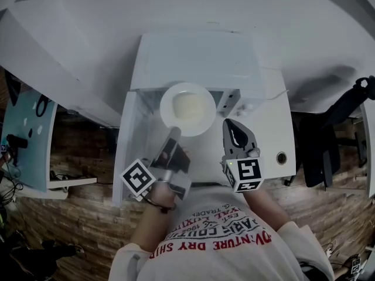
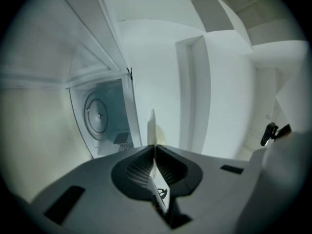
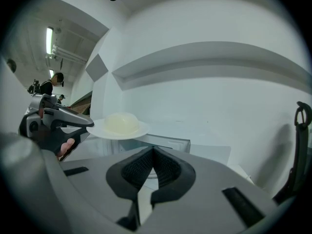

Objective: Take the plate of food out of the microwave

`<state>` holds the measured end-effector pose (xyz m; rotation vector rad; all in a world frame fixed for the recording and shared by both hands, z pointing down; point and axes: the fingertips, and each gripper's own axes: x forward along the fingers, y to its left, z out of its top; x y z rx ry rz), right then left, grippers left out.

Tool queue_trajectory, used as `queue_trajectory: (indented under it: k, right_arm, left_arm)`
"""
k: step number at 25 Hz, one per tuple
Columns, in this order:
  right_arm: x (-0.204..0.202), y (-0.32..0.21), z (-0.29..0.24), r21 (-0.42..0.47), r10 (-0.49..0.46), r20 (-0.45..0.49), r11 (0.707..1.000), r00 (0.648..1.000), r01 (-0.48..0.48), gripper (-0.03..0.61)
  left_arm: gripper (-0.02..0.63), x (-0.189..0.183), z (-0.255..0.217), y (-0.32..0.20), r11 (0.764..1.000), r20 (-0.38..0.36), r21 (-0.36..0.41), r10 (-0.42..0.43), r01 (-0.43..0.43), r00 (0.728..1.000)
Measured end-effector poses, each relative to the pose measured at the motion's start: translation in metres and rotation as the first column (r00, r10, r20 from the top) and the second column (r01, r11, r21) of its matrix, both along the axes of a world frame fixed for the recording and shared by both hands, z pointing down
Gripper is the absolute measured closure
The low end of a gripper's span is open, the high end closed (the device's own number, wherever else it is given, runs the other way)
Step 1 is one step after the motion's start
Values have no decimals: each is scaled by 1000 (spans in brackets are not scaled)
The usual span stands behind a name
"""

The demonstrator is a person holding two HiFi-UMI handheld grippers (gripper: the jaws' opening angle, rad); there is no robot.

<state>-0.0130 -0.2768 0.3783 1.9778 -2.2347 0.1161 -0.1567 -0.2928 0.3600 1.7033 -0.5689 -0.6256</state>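
Note:
A white plate (image 1: 188,109) with a pale mound of food (image 1: 191,105) hangs in front of the white microwave (image 1: 196,60). My left gripper (image 1: 175,131) is shut on the plate's near rim. In the left gripper view the plate (image 2: 152,129) stands edge-on between the closed jaws, with the microwave's cavity and turntable (image 2: 97,115) behind it. From the right gripper view I see the plate (image 3: 118,129), its food (image 3: 121,122) and the left gripper (image 3: 56,117) at its left edge. My right gripper (image 1: 228,123) is shut and empty, just right of the plate.
The microwave door (image 1: 133,136) hangs open on the left. The microwave's control panel (image 1: 229,102) is beside the right gripper. The white table (image 1: 270,130) has a round hole (image 1: 282,157) near its right edge. A black chair (image 1: 334,127) stands at the right.

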Motion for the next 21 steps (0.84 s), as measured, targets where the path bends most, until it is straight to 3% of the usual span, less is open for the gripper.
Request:
queue_trajectory:
  k: [21]
  right_arm:
    - [4,-6,6,-27,4,-19,1000,1000,-4,566]
  left_arm:
    - [597,7,7,-7,1000,-19,-23,11,-11,1000]
